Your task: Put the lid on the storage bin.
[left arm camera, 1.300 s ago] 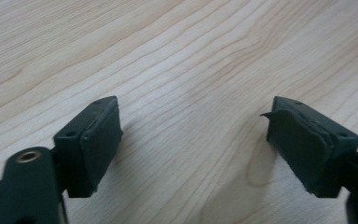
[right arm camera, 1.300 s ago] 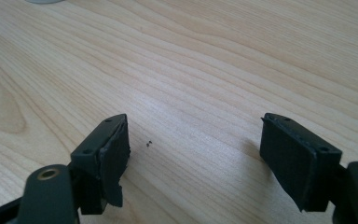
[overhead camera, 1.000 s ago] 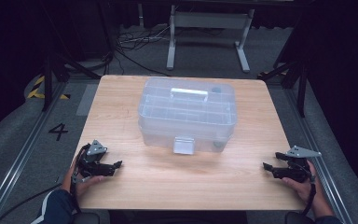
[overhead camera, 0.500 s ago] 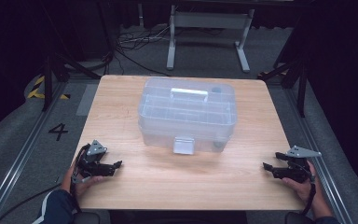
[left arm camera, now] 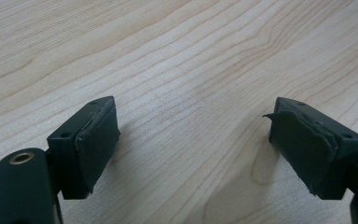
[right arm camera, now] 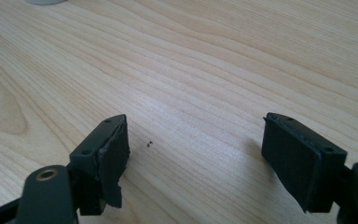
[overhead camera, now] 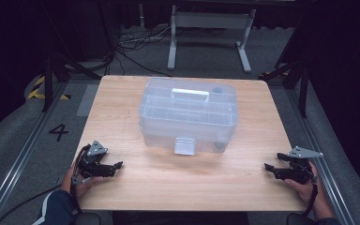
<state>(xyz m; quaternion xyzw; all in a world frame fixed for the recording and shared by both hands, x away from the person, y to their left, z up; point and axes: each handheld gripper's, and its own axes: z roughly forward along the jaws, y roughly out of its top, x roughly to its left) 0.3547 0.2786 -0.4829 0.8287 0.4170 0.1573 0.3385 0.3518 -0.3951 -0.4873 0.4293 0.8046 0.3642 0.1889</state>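
Clear box (overhead camera: 189,117) between, beyond both tools

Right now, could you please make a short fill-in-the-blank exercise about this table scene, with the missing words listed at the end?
1. The clear plastic box stands with its lid ____.
2. The jaws of the left gripper stand ____, with nothing between them.
3. The right gripper lies near the table's ____ edge, apart from the box.
4. The white handle sits on ____ of the box.

Missing words: closed; open; right; top
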